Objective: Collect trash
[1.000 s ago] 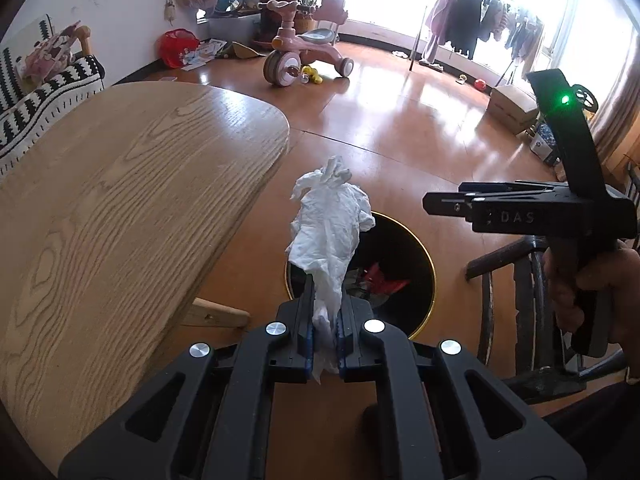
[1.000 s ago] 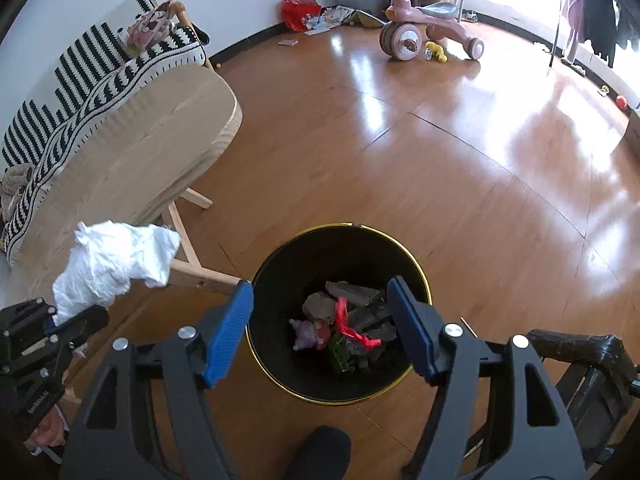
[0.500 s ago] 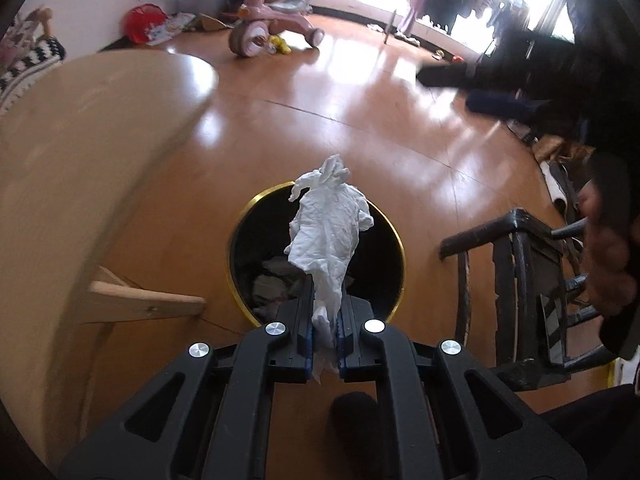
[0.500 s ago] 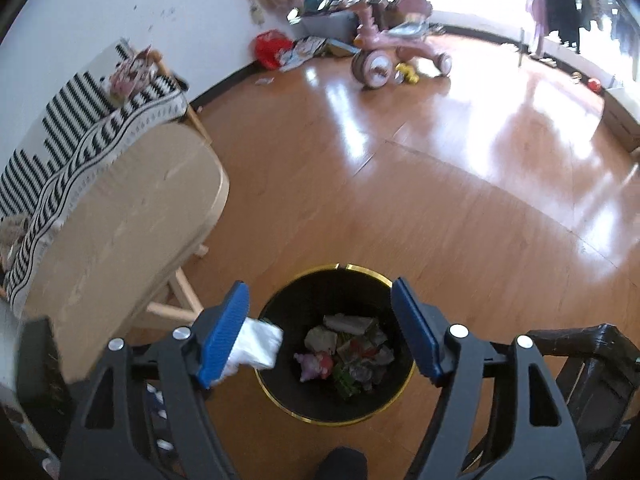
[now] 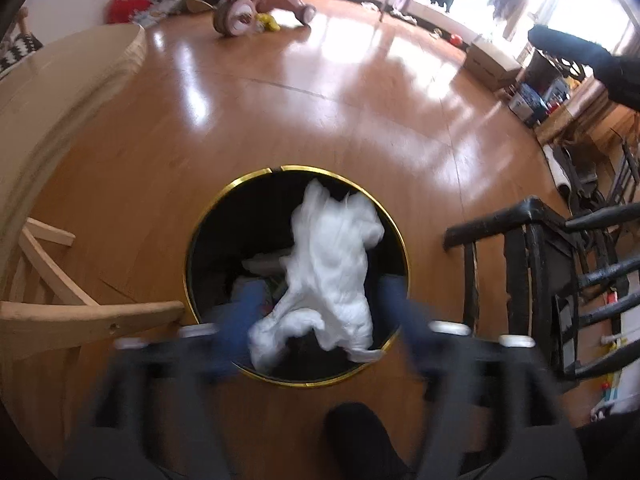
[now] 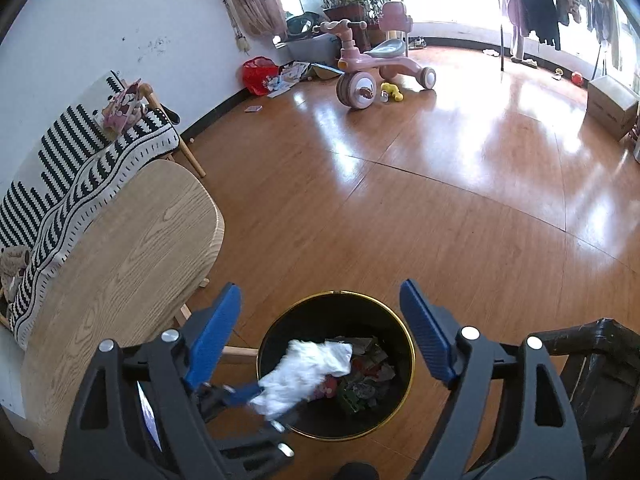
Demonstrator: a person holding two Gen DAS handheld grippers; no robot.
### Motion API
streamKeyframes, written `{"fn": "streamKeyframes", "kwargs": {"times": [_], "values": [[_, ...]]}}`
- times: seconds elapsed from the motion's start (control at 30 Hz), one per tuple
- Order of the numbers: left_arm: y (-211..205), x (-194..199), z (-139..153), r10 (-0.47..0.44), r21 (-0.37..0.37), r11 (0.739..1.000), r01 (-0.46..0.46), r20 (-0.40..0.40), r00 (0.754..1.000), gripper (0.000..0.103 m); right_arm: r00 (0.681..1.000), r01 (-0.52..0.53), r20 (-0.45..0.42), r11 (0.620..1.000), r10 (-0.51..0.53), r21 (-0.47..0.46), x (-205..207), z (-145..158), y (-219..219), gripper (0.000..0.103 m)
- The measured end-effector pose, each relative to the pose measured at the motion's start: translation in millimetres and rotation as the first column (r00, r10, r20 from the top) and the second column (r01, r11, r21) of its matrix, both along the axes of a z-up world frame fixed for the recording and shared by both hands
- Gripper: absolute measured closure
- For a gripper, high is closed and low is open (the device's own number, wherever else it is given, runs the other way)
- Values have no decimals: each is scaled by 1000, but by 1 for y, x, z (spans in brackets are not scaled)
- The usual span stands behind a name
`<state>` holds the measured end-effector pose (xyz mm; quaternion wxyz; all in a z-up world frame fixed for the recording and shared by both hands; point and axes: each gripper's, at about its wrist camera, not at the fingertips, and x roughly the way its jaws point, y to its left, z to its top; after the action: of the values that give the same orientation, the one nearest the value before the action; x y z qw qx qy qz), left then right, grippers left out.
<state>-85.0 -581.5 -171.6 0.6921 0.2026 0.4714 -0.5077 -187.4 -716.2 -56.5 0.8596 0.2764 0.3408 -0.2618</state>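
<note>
A crumpled white tissue (image 5: pixel 328 276) hangs loose between the spread, blurred fingers of my left gripper (image 5: pixel 316 312), over the mouth of a black bin with a gold rim (image 5: pixel 200 236). The tissue (image 6: pixel 304 376) also shows in the right wrist view, at the bin's left edge (image 6: pixel 332 296), beside the left gripper's blue fingertips (image 6: pixel 240 394). Trash lies in the bin (image 6: pixel 368 380). My right gripper (image 6: pixel 320 340) is open and empty above the bin.
A light wooden table (image 6: pixel 120 264) stands left of the bin, with its leg brace (image 5: pixel 80 316) close to the rim. A black chair (image 5: pixel 560 280) stands to the right. A pink tricycle (image 6: pixel 372 68) is far across the wooden floor.
My left gripper moved over the bin and opened; the tissue has come free between its fingers. The right gripper rose a little, still open.
</note>
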Motion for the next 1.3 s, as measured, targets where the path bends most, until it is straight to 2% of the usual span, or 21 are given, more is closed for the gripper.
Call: {"fn": "streamKeyframes", "kwargs": {"times": [0.13,0.27,0.33,0.37,0.43,0.53,0.67,0.73,0.83,0.93,1.07,1.1,1.2,1.3], "values": [[4,0,11,4,-9,1000,-4,26,1000,23,1000,-2,8,1000,2,-4,4,3,5,20],[32,6,40,19,-44,999,-17,56,998,21,1000,-14,22,1000,14,-17,14,11,18,17],[55,11,61,46,-70,997,-39,98,994,14,999,-25,32,999,26,-34,25,19,30,16],[75,16,78,75,-88,994,-62,147,986,13,999,-31,39,999,32,-45,30,23,38,12],[103,25,98,114,-109,989,-95,191,975,11,997,-51,51,996,55,-73,43,34,56,9],[167,47,132,225,-150,970,-192,246,943,7,990,-126,55,988,131,-93,69,45,91,7],[265,83,166,438,-175,898,-403,289,851,7,956,-282,47,953,289,-106,113,54,163,7],[318,98,178,540,-187,841,-507,317,780,7,928,-363,41,924,370,-122,135,60,204,7],[380,111,186,634,-189,770,-609,331,699,7,887,-451,41,882,460,-133,161,66,256,7],[452,121,189,736,-194,668,-719,318,598,7,841,-527,48,836,539,-155,188,73,312,7],[517,128,187,811,-179,555,-812,335,480,7,790,-598,35,783,612,-170,215,74,375,7],[531,129,185,824,-178,531,-828,335,456,7,780,-612,28,771,625,-174,220,74,388,7],[566,131,178,857,-174,472,-864,318,404,7,742,-658,-12,726,670,-198,237,67,430,7],[585,136,173,874,-164,441,-882,303,381,7,716,-689,-53,692,696,-215,248,59,459,7]]}}
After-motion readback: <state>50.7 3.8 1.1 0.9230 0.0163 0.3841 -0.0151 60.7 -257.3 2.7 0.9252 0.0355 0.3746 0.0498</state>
